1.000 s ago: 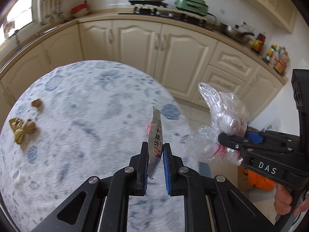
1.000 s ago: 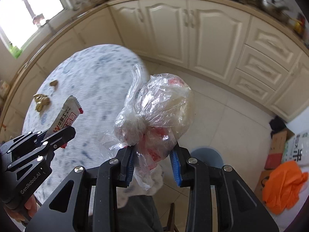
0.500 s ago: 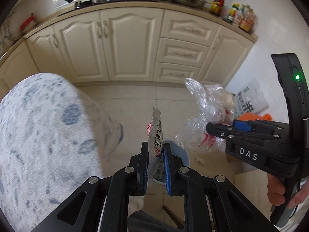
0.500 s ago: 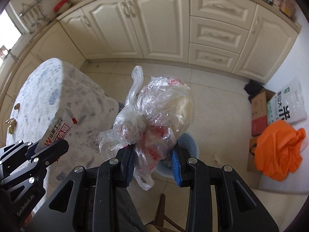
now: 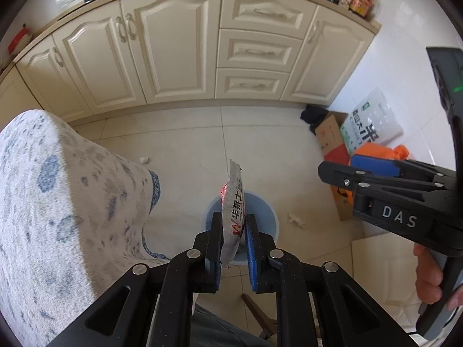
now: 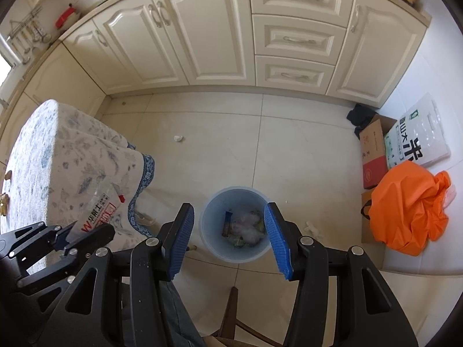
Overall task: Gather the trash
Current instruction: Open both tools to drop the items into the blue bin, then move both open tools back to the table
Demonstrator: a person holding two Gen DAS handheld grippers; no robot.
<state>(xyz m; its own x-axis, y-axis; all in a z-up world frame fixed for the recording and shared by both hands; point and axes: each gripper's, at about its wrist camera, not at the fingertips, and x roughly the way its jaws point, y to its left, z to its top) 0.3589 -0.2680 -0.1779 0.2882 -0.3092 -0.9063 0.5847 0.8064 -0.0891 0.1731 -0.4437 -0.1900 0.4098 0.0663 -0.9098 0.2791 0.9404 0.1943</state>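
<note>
Left gripper (image 5: 233, 240): fingers pinching a snack wrapper (image 5: 233, 211), silver-white with red lettering, held upright on edge; seen from this camera it stands over the bin (image 5: 267, 217). In the right wrist view the same gripper (image 6: 69, 238) shows at lower left with the wrapper (image 6: 99, 215) sticking up from it, in front of the tablecloth.

Right gripper (image 6: 230, 237): blue-padded fingers spread wide, nothing between them, held above the bin (image 6: 212, 217). In the left wrist view it (image 5: 327, 170) enters from the right, with a hand (image 5: 431, 277) on its handle.

Bin: pale blue, round, standing on the tiled floor (image 6: 303, 159). Inside lies a clear plastic bag (image 6: 247, 228) of scraps with a few other bits of rubbish; what the darker pieces beside it are cannot be told for certain.

Table (image 6: 58, 156): covered with a white and blue patterned cloth, to the left of the bin.

Floor litter: one small white scrap (image 6: 178, 138) near the table, another (image 6: 314, 227) just right of the bin.

Right wall: orange bag (image 6: 405, 205), cardboard box (image 6: 373, 156), white rice sack (image 6: 419, 141).

Back: cream cabinets (image 6: 231, 34)
</note>
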